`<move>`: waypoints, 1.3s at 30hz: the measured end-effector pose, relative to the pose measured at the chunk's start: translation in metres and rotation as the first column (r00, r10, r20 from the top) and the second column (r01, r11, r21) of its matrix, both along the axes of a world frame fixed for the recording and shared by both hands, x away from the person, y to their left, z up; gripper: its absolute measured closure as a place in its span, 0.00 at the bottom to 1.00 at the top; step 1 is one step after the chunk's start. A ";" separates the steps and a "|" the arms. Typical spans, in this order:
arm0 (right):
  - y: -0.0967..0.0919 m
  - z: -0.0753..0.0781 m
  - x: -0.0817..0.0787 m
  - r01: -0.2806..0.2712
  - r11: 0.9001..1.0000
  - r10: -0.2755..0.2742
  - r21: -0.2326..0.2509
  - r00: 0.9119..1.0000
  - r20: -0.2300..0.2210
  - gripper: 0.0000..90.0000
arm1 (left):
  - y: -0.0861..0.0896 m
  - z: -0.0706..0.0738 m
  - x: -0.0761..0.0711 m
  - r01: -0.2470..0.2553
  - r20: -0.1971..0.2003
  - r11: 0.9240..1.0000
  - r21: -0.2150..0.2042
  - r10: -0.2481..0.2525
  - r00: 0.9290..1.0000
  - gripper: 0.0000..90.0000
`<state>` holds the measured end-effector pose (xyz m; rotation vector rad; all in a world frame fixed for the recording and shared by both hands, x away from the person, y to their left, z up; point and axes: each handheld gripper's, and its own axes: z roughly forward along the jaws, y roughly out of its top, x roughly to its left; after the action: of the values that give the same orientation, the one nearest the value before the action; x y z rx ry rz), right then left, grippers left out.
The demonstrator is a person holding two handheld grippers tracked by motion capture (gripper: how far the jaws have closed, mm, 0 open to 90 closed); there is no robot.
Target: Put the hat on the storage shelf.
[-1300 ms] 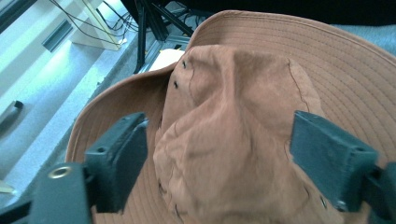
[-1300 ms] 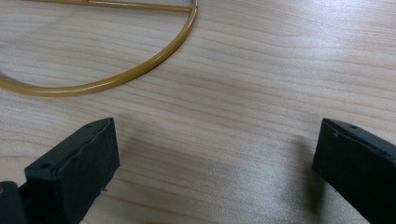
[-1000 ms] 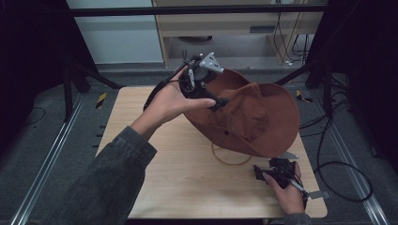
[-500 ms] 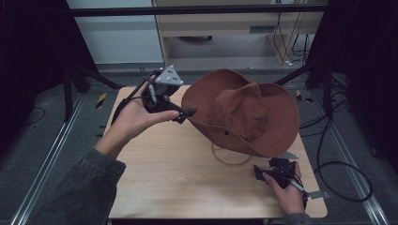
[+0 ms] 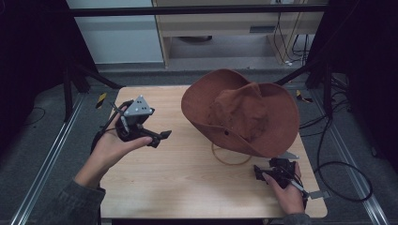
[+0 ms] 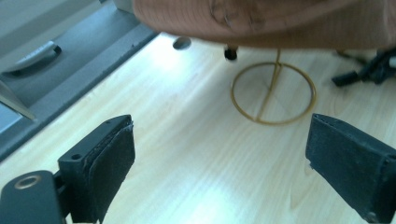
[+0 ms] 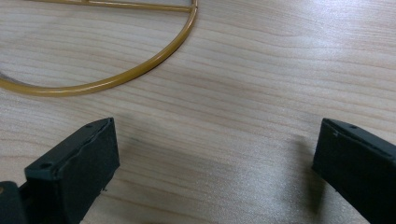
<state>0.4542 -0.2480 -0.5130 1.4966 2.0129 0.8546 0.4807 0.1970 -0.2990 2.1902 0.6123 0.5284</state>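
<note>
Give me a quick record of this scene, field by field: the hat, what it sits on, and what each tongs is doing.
hat: brown, wide brim, perched on a stand, tilted
stand: gold wire, ring base on the table
left tongs: held above the table left of the hat, jaws open, empty
right tongs: low by the table's near right edge, jaws open, empty, near the ring base
contact: neither tongs touches the hat

Pale wooden table (image 5: 187, 183), gold wire stand (image 5: 230, 157), brown hat (image 5: 241, 112)
</note>
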 end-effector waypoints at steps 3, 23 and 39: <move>0.000 0.000 0.000 0.001 1.000 -0.001 0.000 1.000 0.000 0.00 | 0.004 -0.015 -0.003 0.002 -0.006 0.999 0.036 -0.002 1.000 0.08; 0.001 0.000 0.000 0.012 1.000 -0.012 0.000 1.000 0.000 0.00 | 0.076 -0.155 0.005 -0.159 -0.105 0.985 0.070 0.166 0.981 0.07; 0.001 0.000 0.000 0.015 1.000 -0.015 0.000 1.000 0.001 0.00 | 0.100 -0.178 0.011 -0.214 -0.185 0.975 0.056 0.220 0.958 0.07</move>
<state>0.4538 -0.2471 -0.5130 1.5090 1.9988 0.8491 0.4915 0.2972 -0.4770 2.2358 0.9615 0.4474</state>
